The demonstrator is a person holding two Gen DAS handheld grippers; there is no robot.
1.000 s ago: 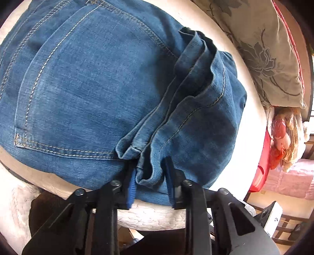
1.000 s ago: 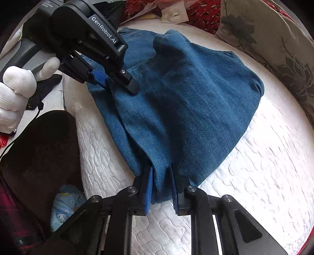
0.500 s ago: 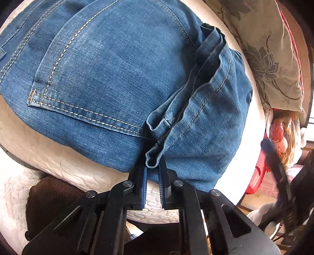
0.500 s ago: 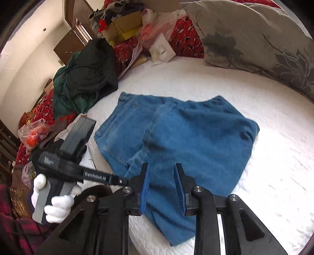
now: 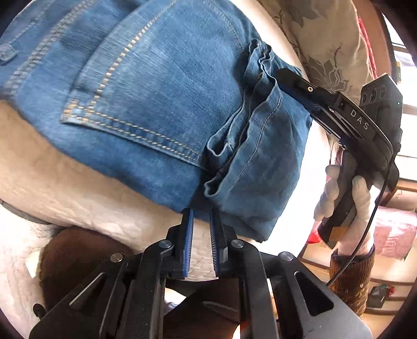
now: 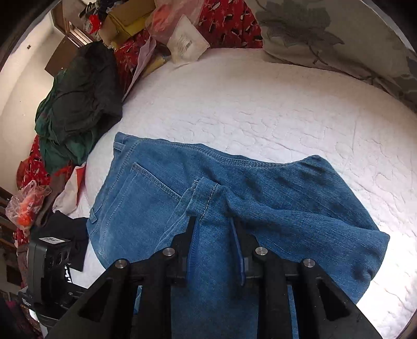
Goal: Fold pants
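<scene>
Both grippers are chunky black plastic with silver screws and ribbed blue pads (image 5: 188, 242) on the fingers. The right gripper (image 5: 297, 86) has "DAS" in pale letters and a thin black cable. Its hand (image 5: 346, 193) wears a white glove and brown knit cuff.

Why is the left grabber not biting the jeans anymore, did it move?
Yes. The left gripper let go and backed off the jeans hem, toward the mattress edge.

Lying folded on the white quilted mattress (image 6: 273, 104): blue jeans (image 6: 234, 198). Resting beyond the jeans at the mattress's far edge, a grey floral pillow (image 6: 325, 34). Sitting left of the jeans, a dark green clothes heap (image 6: 78, 104); crowding behind that, a white packet (image 6: 187, 39) and red patterned fabric (image 6: 229, 23).
</scene>
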